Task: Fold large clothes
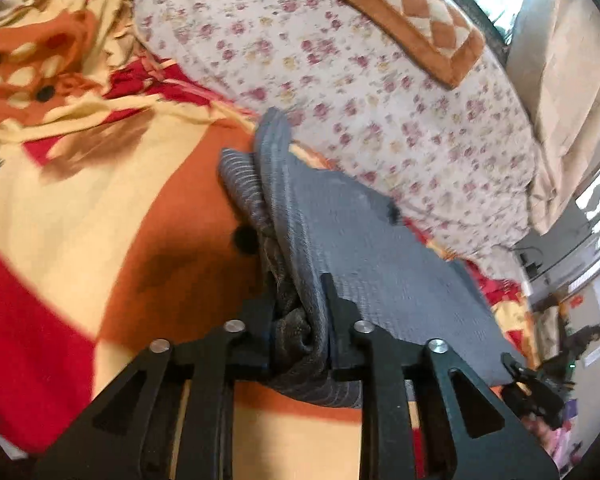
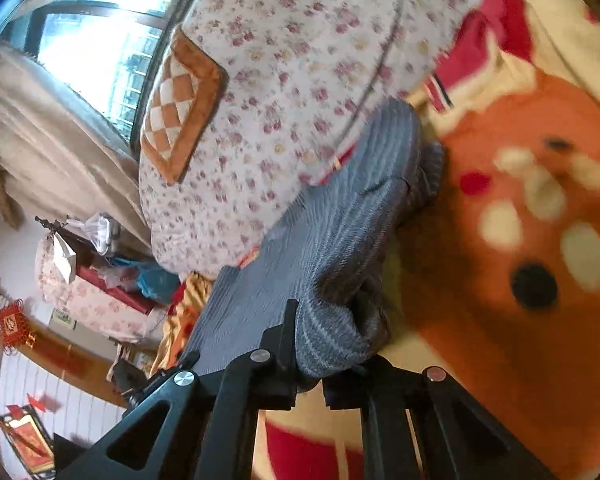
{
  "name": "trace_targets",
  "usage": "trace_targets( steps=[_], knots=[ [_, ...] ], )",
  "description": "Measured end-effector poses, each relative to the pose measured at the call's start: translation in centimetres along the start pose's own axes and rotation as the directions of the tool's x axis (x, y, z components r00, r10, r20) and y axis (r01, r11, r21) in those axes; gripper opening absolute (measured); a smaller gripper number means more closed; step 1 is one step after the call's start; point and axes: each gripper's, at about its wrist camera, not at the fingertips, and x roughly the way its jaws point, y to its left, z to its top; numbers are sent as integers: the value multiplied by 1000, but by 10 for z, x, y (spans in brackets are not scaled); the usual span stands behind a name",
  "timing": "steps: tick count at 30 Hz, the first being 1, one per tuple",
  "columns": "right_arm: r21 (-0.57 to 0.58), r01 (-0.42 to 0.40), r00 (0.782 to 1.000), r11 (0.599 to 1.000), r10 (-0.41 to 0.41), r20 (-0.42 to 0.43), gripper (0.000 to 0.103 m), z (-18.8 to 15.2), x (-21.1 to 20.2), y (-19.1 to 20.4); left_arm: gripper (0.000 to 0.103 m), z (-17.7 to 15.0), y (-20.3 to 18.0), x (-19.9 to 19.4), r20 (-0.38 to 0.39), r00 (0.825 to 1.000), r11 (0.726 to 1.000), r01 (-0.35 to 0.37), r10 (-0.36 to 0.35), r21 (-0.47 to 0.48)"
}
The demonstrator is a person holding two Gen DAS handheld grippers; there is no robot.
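Gripping grey striped garment (image 1: 364,248) at six o'clock over orange blanket (image 1: 100,200), both left gripper (image 1: 300,320) and right gripper (image 2: 306,344) clamped on bunched edges; lift evenly, keep cloth taut.

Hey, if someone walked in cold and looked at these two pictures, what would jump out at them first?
The grey garment, bunched and pinched at both ends: the left gripper and the right gripper are each shut on a fold of it. Under it lies a loud red, orange and cream blanket. Beyond that, a floral quilt carries a checked orange cushion near the window.
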Motion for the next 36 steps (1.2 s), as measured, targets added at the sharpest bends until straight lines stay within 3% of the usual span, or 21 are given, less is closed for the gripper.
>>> trace_targets(
  steps=[2,4,5,6,9,12,16,18,21,23,24,27,29,31,33,36],
  knots=[
    [100,27,999,995,-25,-26,11,-9,-3,-19,32,-7,7,13,-46,996,997,-75,74,-22],
    [223,81,997,971,-76,-29,13,-13,-10,-43,44,-8,20,25,-97,994,993,-53,43,-104],
    [271,90,996,958,-90,-12,13,-13,-15,-51,56,-9,24,28,-108,994,990,-40,25,-137],
    [271,91,995,958,-95,0,13,-11,-18,-50,61,-11,27,30,-118,993,986,-24,4,-166],
    [105,187,980,977,-193,47,13,-4,-22,-16,67,-13,24,31,-122,992,985,7,-28,-171],
    [-70,280,954,957,-270,130,13,-2,-19,25,76,-15,22,32,-125,990,984,47,-69,-170],
    [-153,374,910,915,-329,252,14,-3,-22,54,81,-1,28,44,-135,984,975,92,-120,-201],
    [-155,390,901,908,-340,270,14,-1,-24,56,81,8,34,52,-157,978,970,103,-140,-221],
    [-151,442,871,884,-383,307,14,3,-36,51,81,27,41,68,-225,958,963,123,-179,-242],
    [-123,492,834,862,-426,352,14,6,-52,46,84,38,46,78,-287,933,955,141,-217,-262],
    [-122,510,820,852,-438,368,15,7,-56,45,87,46,47,86,-333,910,952,165,-248,-259],
    [-171,527,821,832,-448,354,15,16,-58,49,87,57,44,95,-406,869,956,221,-283,-193],
    [-226,530,828,818,-440,349,15,22,-57,57,82,58,39,96,-408,864,955,254,-294,-150],
    [-275,499,853,822,-411,322,15,30,-52,63,65,56,26,95,-410,881,970,238,-236,-48],
    [-302,490,861,818,-401,313,15,37,-43,66,45,54,13,94,-392,909,979,189,-143,81],
    [-343,503,860,794,-420,290,15,41,-29,65,39,49,-2,95,-361,931,968,134,-49,213]
  ],
)
